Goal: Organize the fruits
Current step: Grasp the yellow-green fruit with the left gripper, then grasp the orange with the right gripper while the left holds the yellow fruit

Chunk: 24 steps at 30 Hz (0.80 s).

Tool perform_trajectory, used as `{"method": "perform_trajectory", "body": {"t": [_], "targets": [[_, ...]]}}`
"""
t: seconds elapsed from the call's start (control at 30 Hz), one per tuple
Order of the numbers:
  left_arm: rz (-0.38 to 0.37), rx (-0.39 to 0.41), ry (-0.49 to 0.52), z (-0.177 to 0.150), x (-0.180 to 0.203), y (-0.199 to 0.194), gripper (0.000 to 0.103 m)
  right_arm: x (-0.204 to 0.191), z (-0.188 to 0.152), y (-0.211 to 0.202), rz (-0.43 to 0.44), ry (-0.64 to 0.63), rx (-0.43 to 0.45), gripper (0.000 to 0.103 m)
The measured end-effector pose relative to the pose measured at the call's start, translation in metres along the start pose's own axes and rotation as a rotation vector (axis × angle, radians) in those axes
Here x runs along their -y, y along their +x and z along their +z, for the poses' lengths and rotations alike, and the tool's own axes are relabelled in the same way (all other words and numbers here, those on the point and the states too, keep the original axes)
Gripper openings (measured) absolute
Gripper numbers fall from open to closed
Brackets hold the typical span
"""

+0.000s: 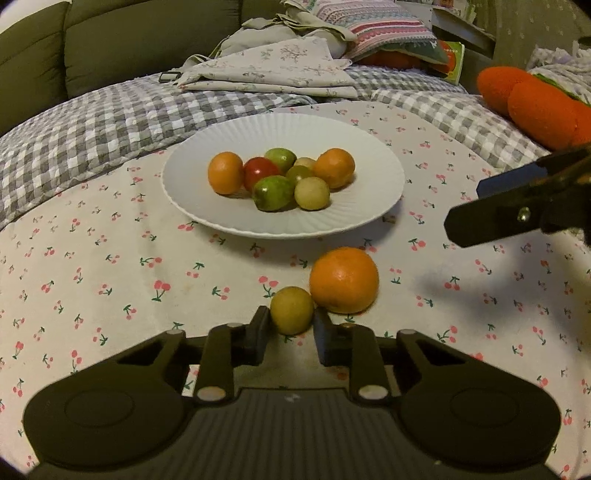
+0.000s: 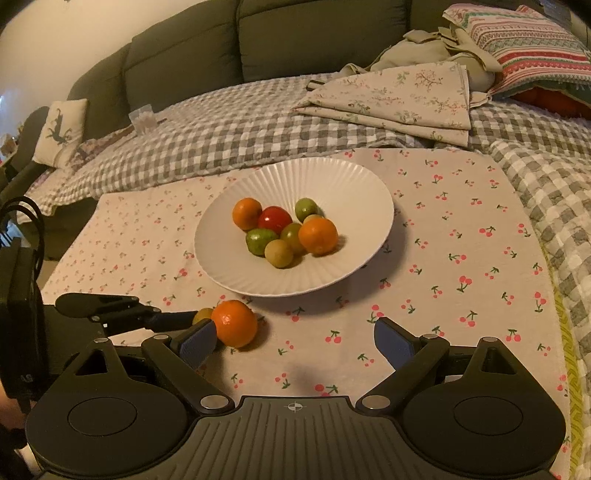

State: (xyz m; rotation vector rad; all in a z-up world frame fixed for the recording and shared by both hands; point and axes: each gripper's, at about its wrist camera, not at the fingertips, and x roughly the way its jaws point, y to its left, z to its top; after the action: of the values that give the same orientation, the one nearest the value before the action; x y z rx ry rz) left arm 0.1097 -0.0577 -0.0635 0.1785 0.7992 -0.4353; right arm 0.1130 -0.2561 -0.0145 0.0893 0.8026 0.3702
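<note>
A white ribbed plate (image 1: pixel 207 210) (image 2: pixel 343 184) on the cherry-print cloth holds several fruits: oranges, a red one, green and yellowish ones. A small yellow-green fruit (image 1: pixel 291 310) (image 2: pixel 202 316) lies on the cloth in front of the plate, touching a loose orange (image 1: pixel 344 280) (image 2: pixel 235 322). My left gripper (image 1: pixel 290 334) has its fingers on either side of the small fruit; whether they press on it does not show. My right gripper (image 2: pixel 295 341) is open and empty over the cloth, right of the orange; it also shows in the left wrist view (image 1: pixel 480 210).
The cherry-print cloth (image 2: pixel 461 258) lies on a grey checked quilt (image 2: pixel 240 140). Folded floral cloths (image 2: pixel 399 99) and a striped pillow (image 2: pixel 524 40) sit behind. An orange plush toy (image 1: pixel 535 107) lies at the right. A dark sofa back (image 2: pixel 295 33) stands beyond.
</note>
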Motion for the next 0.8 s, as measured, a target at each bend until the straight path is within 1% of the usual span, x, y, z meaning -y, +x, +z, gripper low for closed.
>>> {"method": "perform_trajectory", "body": {"t": [0.2,0.43,0.6,0.73,0.8], "targets": [[0.022,-0.008,-0.004,0.0,-0.001,-0.004,0.024,-0.001,-0.002,0.005,-0.002,-0.009,-0.007,0.094],[0.078,-0.017,-0.031,0.001,-0.007,-0.015,0.024,-0.003,-0.005,0.012,0.006,-0.027,-0.02,0.093],[0.1,-0.004,-0.084,0.004,-0.02,-0.028,0.024,-0.014,-0.009,0.02,0.026,-0.07,-0.037,0.092],[0.119,0.004,-0.093,0.005,-0.024,-0.034,0.024,-0.027,-0.012,0.027,0.047,-0.122,-0.038,0.089],[0.125,0.004,-0.091,0.005,-0.025,-0.035,0.024,-0.032,-0.012,0.031,0.044,-0.139,-0.033,0.085]]}}
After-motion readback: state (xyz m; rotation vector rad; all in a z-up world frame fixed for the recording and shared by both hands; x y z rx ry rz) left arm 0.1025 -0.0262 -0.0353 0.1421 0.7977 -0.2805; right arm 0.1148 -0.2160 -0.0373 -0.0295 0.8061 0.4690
